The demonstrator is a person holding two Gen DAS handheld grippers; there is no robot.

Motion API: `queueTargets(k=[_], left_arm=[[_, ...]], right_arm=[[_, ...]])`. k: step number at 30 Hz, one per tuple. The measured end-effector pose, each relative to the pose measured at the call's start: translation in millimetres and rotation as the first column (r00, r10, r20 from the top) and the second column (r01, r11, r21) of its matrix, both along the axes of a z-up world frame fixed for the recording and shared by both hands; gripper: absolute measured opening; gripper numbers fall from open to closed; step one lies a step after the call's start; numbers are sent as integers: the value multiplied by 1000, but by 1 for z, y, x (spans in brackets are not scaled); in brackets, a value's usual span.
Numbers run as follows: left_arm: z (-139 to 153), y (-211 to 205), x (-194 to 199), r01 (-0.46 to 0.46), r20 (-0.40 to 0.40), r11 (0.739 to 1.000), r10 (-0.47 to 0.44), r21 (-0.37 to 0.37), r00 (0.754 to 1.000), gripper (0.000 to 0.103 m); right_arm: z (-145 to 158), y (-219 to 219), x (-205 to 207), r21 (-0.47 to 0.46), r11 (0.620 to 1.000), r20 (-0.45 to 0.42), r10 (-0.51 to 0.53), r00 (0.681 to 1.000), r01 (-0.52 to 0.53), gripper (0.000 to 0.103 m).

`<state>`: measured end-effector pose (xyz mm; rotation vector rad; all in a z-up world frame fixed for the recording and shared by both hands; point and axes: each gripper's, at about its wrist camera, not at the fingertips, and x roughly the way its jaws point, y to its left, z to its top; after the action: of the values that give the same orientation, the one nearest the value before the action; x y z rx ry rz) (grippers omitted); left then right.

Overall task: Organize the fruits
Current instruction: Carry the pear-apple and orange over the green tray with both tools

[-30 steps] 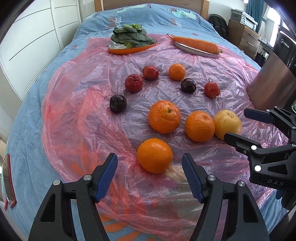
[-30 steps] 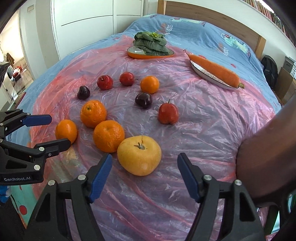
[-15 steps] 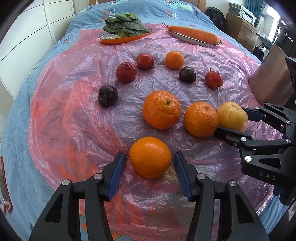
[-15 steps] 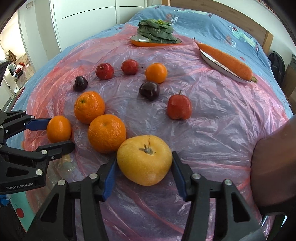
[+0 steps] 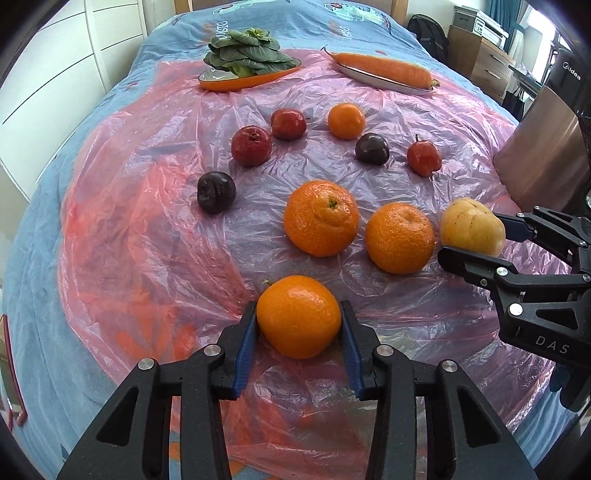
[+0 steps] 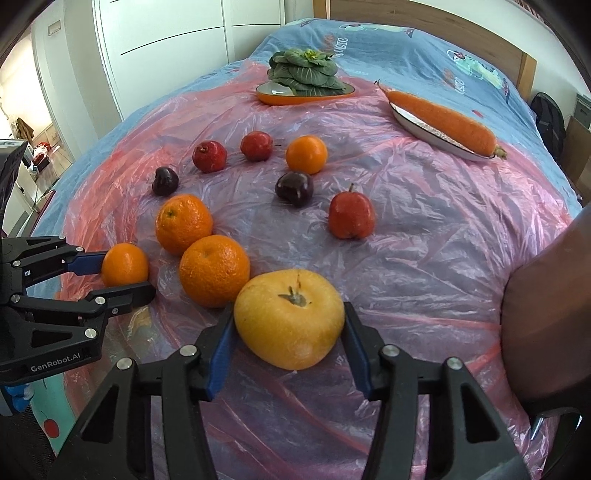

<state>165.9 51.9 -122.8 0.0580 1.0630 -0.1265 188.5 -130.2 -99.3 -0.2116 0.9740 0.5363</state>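
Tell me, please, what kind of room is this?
Most likely a bedroom: the fruit lies on a plastic sheet over a bed with a blue printed bedspread, a wooden headboard behind it and white wardrobe doors beside it.

Your near orange (image 5: 298, 316) and yellow fruit (image 6: 289, 318) hide their own undersides. A brown form (image 6: 546, 314) is cut by the right edge, unidentifiable. Far bedspread print (image 6: 476, 66) is unreadable.

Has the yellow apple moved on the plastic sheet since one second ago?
No. The yellow apple keeps its place beside the large orange; only the right gripper came around it, its fingers closing.
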Motion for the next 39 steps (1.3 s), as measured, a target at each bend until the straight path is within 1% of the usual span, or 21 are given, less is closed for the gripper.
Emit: queueTargets(k=[13,20,23,25,31,36,39], left_arm=[[26,10,-24,-29,39,999,30,-17,999,36],[38,-2,-49,3,44,1000,-2,-29,999,36],[43,-14,-60,24,43,999,-23,-36,999,36],[46,-24,-65,47,38,997,-45,-54,998,36],[54,-69,-80,146,30,985,-144,-89,989,36],[61,-117,-88,238,37,966,-236,-99,971,36],[65,-146,-93,301,42,948,-298,-100,953,36]], right_arm=[[28,-19,-37,65,997,26,-45,999,43,65],[36,-47,-70,92,992,20,-92,996,90,65],[38,-65,-85,88,989,15,-117,993,115,65],[39,-80,-93,85,987,16,-140,990,138,65],[45,-134,-116,78,966,22,-250,968,247,65],[47,-182,-132,71,936,27,-348,937,346,65],[47,-211,-136,69,913,31,-405,914,402,65]])
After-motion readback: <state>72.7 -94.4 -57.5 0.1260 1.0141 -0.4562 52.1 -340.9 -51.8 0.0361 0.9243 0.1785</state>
